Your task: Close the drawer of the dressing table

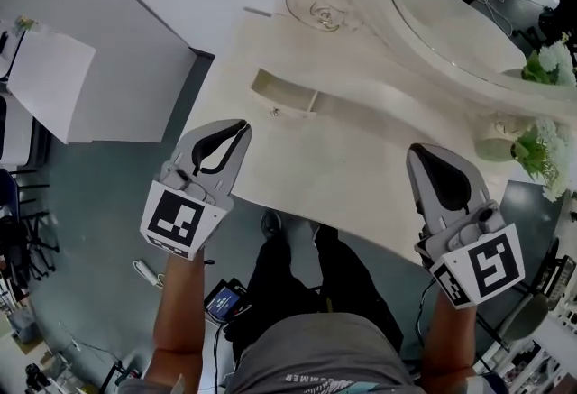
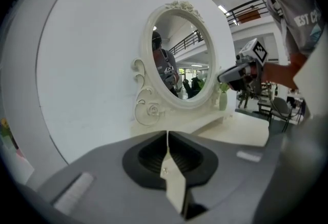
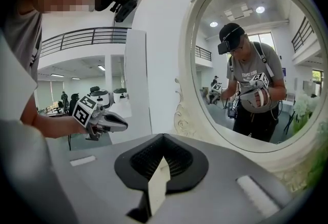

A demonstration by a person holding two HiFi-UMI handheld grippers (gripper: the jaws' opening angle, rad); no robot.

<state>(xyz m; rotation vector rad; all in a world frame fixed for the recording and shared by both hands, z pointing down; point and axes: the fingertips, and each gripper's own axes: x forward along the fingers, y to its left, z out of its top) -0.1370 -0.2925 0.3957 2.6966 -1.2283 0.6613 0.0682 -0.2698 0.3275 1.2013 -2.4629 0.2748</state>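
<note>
**At the dressing table: drawer open, both grippers empty**

On the white dressing table (image 1: 361, 162), the small drawer (image 1: 287, 95) stands pulled out from the low tier under the oval mirror (image 1: 442, 13). It projects over the tabletop, left of centre in the head view. A small knob (image 1: 275, 112) shows on its front face.

Left gripper (image 1: 242, 127): jaws pressed together, nothing between them. It is held over the front left edge of the tabletop, near the drawer front but not touching it.
Right gripper (image 1: 416, 153): jaws likewise together and empty. It is held over the front right of the tabletop, well apart from the drawer.

A vase (image 1: 494, 147) with flowers (image 1: 541, 153) stands at the right end, clear of the drawer's path.

Handling, as a judgement:
- The drawer looks light, rigid and shallow, so it should slide with little force.
- No grasp is needed. Flat contact of the left gripper's closed tips on the front panel, at or just beside the knob, should do.
- Push centrally and straight toward the mirror, since an off-centre push may skew the drawer and jam it.
- The knob is small and probably slippery.
</note>
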